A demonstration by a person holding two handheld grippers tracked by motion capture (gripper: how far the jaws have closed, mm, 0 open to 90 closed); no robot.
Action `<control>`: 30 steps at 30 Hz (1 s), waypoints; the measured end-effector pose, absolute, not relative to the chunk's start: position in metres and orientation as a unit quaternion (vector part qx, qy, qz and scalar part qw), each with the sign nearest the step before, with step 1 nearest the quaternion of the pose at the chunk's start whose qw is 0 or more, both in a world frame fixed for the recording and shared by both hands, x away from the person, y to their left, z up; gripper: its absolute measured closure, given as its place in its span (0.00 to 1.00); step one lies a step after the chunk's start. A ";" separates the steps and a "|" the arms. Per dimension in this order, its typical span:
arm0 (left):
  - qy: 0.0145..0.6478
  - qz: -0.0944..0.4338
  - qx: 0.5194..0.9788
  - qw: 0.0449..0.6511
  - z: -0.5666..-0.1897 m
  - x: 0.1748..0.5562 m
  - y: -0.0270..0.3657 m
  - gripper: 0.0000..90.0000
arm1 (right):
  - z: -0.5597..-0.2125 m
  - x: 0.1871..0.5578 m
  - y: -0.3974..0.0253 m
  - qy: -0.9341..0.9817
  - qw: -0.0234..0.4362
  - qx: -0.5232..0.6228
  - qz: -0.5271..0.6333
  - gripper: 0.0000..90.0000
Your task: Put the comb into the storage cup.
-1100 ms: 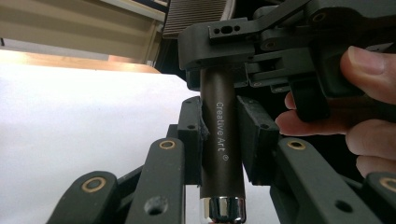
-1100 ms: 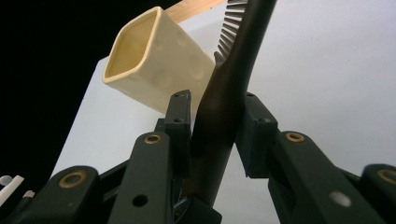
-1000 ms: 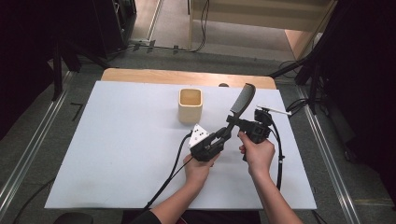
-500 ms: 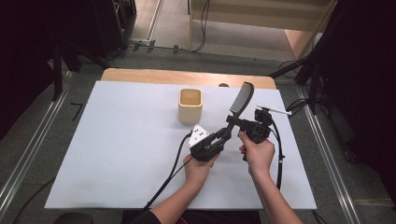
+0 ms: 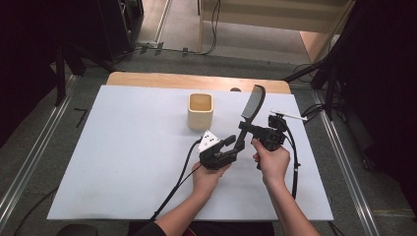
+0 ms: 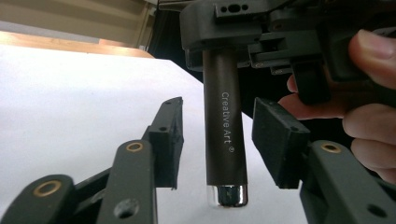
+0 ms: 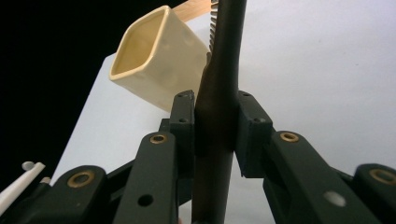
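Starting at the left of the high view, your left hand-held gripper [image 5: 231, 143] sits just below centre with its jaws spread wide. In the left gripper view the brush handle [image 6: 226, 135] hangs between its pads [image 6: 169, 135] without touching either. If you close off-centre, one pad will likely strike first and knock the handle sideways. Moving right, your right hand-held gripper [image 5: 244, 129] is clamped on the brush [image 5: 251, 110] partway up, holding it nearly upright above the desk [image 5: 123, 147], right of the cream cup [image 5: 200, 110]. Letting go there before the left one bites could drop the brush; its smooth round handle may also twist in the grip.
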State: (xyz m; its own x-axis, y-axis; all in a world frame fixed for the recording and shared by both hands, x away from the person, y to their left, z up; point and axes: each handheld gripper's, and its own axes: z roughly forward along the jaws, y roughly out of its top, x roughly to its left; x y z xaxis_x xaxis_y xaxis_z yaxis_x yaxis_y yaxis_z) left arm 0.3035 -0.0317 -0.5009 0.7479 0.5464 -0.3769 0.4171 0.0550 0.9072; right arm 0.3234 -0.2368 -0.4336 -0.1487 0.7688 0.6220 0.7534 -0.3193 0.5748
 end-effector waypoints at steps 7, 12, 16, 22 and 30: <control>0.356 0.032 0.712 0.604 -0.498 0.309 -0.024 0.51 | -0.436 0.325 -0.241 0.584 0.016 0.657 0.477 0.78; 0.354 0.014 0.727 0.588 -0.492 0.312 -0.019 0.49 | -0.438 0.326 -0.242 0.595 0.031 0.655 0.465 0.78; 0.359 -0.004 0.744 0.563 -0.487 0.316 -0.015 0.48 | -0.439 0.327 -0.242 0.598 0.034 0.654 0.463 0.78; 0.358 -0.010 0.764 0.537 -0.480 0.320 -0.008 0.47 | -0.439 0.327 -0.241 0.602 0.040 0.650 0.463 0.78; 0.357 -0.013 0.789 0.500 -0.472 0.326 0.005 0.46 | -0.439 0.327 -0.240 0.607 0.041 0.646 0.461 0.78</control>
